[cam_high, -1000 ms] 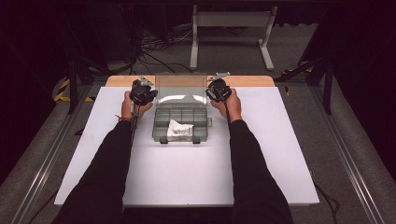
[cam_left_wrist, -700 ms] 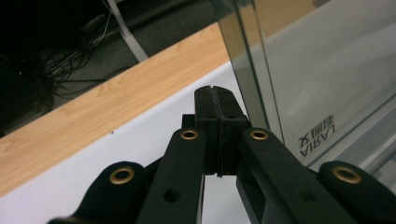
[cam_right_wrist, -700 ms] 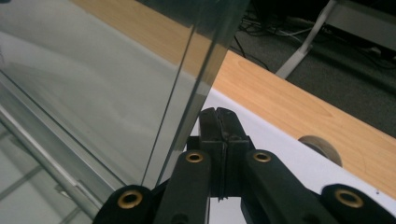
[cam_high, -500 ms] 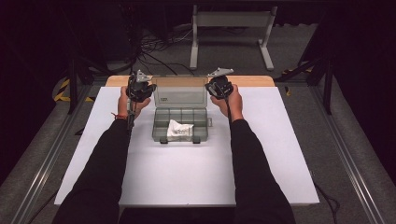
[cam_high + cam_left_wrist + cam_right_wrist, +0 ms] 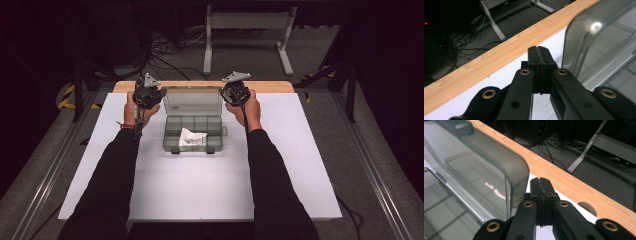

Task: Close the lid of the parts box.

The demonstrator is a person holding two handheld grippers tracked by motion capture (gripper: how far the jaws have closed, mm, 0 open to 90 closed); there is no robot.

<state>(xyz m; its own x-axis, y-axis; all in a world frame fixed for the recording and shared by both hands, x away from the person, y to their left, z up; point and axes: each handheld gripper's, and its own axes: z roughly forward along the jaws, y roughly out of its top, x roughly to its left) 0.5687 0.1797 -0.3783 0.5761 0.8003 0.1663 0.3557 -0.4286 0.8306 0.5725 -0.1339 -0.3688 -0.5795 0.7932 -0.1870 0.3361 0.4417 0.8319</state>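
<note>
Both jaw pairs were found pressed together, empty: left gripper (image 5: pixel 148 94) and right gripper (image 5: pixel 236 91) flanked the raised lid (image 5: pixel 192 100). The box (image 5: pixel 193 133) was noted mid-table, already opened; a white packet (image 5: pixel 192 140) remained inside

Black sleeves (image 5: pixel 112 185), black gripper (image 5: pixel 539 53), brass rivets (image 5: pixel 525 72)

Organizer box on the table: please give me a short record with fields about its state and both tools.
box: clear organizer box, on the white table
lid: lid open, standing up at the far side
contents: white crumpled item in a near compartment
left tool: left tool shut, empty, beside the lid's corner
right tool: right tool shut, empty, beside the lid's other corner
</note>
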